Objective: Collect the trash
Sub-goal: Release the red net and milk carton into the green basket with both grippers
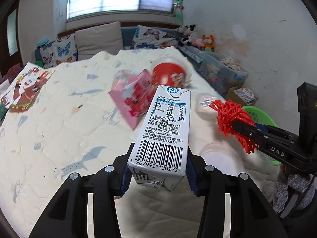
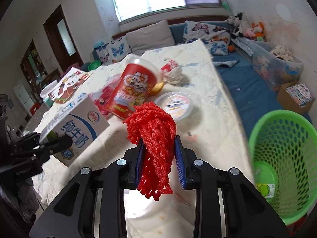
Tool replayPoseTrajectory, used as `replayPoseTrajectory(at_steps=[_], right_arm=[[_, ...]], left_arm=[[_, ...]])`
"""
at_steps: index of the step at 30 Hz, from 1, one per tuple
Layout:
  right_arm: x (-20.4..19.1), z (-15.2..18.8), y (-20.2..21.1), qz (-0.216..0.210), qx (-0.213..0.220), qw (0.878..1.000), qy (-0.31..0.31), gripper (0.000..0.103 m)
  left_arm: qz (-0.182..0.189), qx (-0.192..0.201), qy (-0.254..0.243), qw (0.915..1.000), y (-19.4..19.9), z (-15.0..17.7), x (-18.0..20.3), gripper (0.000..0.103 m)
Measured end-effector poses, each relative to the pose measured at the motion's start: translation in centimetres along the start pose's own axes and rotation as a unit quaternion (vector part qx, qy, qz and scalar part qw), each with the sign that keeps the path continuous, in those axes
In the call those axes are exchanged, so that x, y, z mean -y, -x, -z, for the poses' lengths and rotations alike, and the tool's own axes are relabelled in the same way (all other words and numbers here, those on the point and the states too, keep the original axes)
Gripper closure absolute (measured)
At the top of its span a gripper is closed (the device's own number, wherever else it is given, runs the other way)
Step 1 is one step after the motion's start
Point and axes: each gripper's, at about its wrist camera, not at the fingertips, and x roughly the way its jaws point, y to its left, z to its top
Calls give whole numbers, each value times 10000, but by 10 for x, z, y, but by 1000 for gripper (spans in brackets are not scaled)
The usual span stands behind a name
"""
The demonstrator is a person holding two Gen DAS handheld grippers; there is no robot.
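Milk carton (image 1: 166, 130), white with a barcode and nutrition label, is clamped at its lower end between the blue pads of the left claw (image 1: 157, 170); the carton's base is tilted toward the camera and partly hidden by the fingers. Right of this claw, the right claw (image 1: 240, 128) enters from the frame edge, closed on a bunch of red mesh netting (image 1: 230, 117).

From the right wrist view, the right claw (image 2: 158, 160) squeezes the red netting (image 2: 152, 136) between its pads, with loose loops hanging below. Left of it, the left claw (image 2: 53, 144) holds the carton (image 2: 77, 127) up off the bed.

Ahead of both claws, on a cream quilted bed cover (image 2: 208, 130), lie blurred pieces of trash: a red snack cup (image 2: 134, 87) on its side, a pink wrapper (image 1: 132, 97), a shallow round plastic tub (image 2: 176, 107) and a crumpled white wad (image 2: 176, 73). Their print cannot be read.

Right of the right claw, beside the bed, stands a green mesh basket (image 2: 285, 138), cut off by the frame edge, with something green and round in its bottom.
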Motion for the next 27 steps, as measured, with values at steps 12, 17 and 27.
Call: replayPoseTrajectory(at_steps=[12, 17, 27], right_arm=[[92, 26, 57, 885, 160, 9941, -606, 73], [138, 44, 73, 1240, 109, 9874, -973, 72], [192, 68, 81, 1419, 35, 9778, -1542, 69]], left_arm=[[641, 140, -570, 9962, 7, -32, 72, 58], [883, 41, -820, 9927, -3, -43, 112, 58], [1200, -160, -1298, 9841, -28, -56, 180, 58]])
